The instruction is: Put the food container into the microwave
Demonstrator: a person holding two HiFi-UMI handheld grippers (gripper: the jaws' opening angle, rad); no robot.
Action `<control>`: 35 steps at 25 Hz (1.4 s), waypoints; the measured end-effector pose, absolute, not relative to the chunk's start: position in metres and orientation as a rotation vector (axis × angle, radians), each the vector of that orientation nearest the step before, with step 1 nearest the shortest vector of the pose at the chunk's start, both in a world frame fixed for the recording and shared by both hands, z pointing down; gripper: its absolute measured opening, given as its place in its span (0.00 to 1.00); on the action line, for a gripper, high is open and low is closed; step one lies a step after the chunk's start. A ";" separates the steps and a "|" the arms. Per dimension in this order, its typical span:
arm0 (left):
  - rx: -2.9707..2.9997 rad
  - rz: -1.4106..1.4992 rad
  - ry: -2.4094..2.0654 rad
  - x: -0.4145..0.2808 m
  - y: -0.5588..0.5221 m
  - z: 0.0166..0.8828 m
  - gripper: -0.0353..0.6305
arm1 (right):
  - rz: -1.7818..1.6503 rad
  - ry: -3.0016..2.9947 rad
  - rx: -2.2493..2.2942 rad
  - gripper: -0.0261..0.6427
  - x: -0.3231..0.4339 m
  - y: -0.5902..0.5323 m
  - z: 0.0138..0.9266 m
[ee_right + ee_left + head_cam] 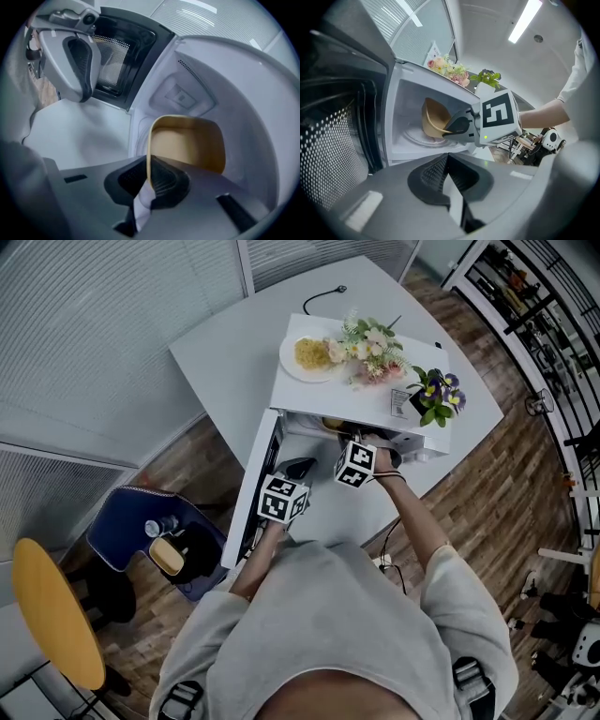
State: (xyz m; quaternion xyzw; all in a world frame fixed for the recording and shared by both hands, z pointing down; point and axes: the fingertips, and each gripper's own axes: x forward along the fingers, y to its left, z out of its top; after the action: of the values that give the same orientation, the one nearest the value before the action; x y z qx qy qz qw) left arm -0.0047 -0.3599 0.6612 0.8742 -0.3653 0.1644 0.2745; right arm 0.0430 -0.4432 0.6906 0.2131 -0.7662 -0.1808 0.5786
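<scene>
right gripper: the right gripper is clamping its jaws on the rim of the tan food container; it is reaching into the oven's cavity at the centre of the head view
food container: it is hanging tilted on edge inside the open microwave, over the glass turntable; whether it is touching the turntable cannot be told
left gripper: the left gripper is hovering outside the opening, its jaws pressed together with nothing between them; in the head view it is sitting just below and left of the right gripper, beside the door
door: the microwave door is standing swung wide open toward the left of the frame
on top: a plate of noodles, a bunch of flowers and a small potted plant are resting on the microwave's top
table: the white table is carrying the microwave at upper centre of the head view
</scene>
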 end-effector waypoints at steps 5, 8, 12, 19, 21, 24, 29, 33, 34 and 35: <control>2.336 0.454 -0.979 -0.008 -0.360 0.667 0.07 | -0.416 -1.777 0.509 0.07 0.041 -0.455 0.698; 2.329 0.459 -0.977 -0.008 -0.361 0.669 0.07 | -0.414 -1.767 0.511 0.07 0.041 -0.460 0.702; 2.326 0.461 -0.973 -0.008 -0.364 0.671 0.07 | -0.401 -1.761 0.521 0.07 0.041 -0.467 0.708; 2.312 0.448 -0.977 -0.009 -0.367 0.671 0.07 | -0.380 -1.750 0.517 0.07 0.042 -0.471 0.716; 2.310 0.449 -0.979 -0.010 -0.368 0.672 0.07 | -0.383 -1.747 0.518 0.07 0.042 -0.472 0.717; 2.308 0.452 -0.983 -0.011 -0.368 0.673 0.07 | -0.393 -1.739 0.512 0.07 0.042 -0.473 0.717; 2.307 0.453 -0.987 -0.012 -0.368 0.672 0.07 | -0.403 -1.728 0.504 0.07 0.041 -0.476 0.719; 2.308 0.461 -0.991 -0.015 -0.367 0.673 0.07 | -0.380 -1.742 0.485 0.13 0.038 -0.474 0.722; 2.309 0.463 -0.992 -0.015 -0.367 0.673 0.07 | -0.369 -1.747 0.481 0.21 0.038 -0.473 0.723; 2.310 0.464 -0.992 -0.016 -0.367 0.672 0.07 | -0.363 -1.750 0.480 0.22 0.037 -0.472 0.723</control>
State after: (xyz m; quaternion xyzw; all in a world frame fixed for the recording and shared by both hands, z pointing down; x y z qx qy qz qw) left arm -0.0159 -0.3667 0.6725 0.8651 -0.3716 0.1738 0.2886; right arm 0.0371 -0.4722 0.7227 0.2073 -0.7553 -0.1565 0.6017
